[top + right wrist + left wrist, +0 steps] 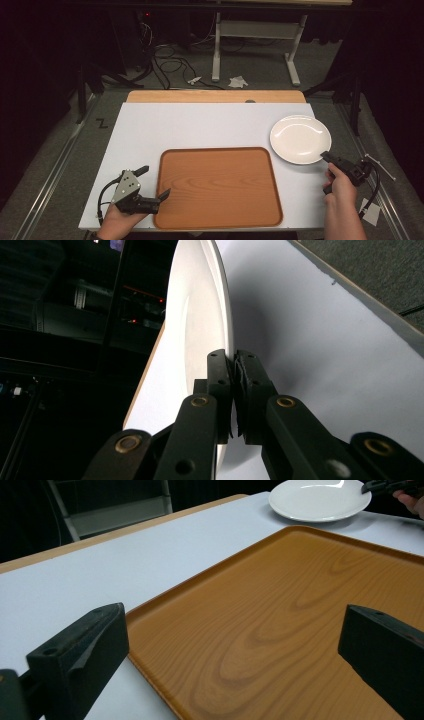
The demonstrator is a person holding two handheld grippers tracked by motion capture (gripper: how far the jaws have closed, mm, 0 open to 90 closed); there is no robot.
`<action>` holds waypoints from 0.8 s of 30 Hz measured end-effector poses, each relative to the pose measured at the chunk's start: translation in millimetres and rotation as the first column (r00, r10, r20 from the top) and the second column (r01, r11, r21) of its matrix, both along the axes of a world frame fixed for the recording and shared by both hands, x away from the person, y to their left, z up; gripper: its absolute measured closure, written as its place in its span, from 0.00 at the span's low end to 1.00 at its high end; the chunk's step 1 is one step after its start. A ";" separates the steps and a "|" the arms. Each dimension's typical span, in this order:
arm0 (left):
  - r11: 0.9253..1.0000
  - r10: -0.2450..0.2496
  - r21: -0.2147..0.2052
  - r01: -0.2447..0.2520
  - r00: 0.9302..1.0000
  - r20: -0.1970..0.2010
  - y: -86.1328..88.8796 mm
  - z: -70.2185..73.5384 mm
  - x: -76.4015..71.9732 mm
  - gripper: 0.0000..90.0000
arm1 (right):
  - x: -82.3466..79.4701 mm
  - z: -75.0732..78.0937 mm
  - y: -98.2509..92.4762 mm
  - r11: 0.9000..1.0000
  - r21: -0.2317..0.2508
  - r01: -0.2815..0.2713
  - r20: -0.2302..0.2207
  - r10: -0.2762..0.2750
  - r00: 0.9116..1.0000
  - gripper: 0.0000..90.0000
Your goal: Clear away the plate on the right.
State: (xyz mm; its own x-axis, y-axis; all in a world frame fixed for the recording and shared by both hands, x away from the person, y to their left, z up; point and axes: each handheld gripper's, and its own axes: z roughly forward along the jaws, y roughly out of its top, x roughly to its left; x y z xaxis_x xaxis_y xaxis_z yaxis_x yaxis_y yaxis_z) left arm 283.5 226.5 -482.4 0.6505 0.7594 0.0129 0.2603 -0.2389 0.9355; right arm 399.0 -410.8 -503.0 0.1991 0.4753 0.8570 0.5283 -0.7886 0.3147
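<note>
**A:** ok, high view first: white plate (300,139) sits on the white table (200,125) near the far right corner, just beside the wooden tray (218,187). The right gripper (327,157) has its tip on the plate's near rim.

**B:** yep, and the left gripper (155,184) is down at the tray's left edge, jaws spread wide.

**A:** left gripper view agrees, black jaws far apart with the tray's (280,625) edge running between them, nothing pinched. Plate (320,500) is way off at the top.

**B:** right gripper view: jaws pressed together on the plate's (200,315) rim, pinching it. Right gripper (233,375) turned sideways, so the plate looks upright.
</note>
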 end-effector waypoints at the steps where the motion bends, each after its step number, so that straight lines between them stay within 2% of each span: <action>1: 1.000 0.001 0.001 -0.001 1.000 0.006 -0.3 -0.2 0.0 0.00 | -0.1 0.2 -0.2 1.000 0.002 0.004 0.003 -0.004 1.000 0.98; 7: 1.000 0.014 0.003 -0.014 1.000 0.021 0.3 0.1 -0.3 0.00 | -0.8 2.2 -0.5 1.000 0.004 0.005 0.012 -0.005 1.000 0.98; 24: 1.000 0.010 -0.003 -0.010 1.000 0.018 0.1 0.2 0.7 0.00 | -2.8 6.3 -3.4 1.000 0.015 0.004 0.043 -0.005 0.999 0.98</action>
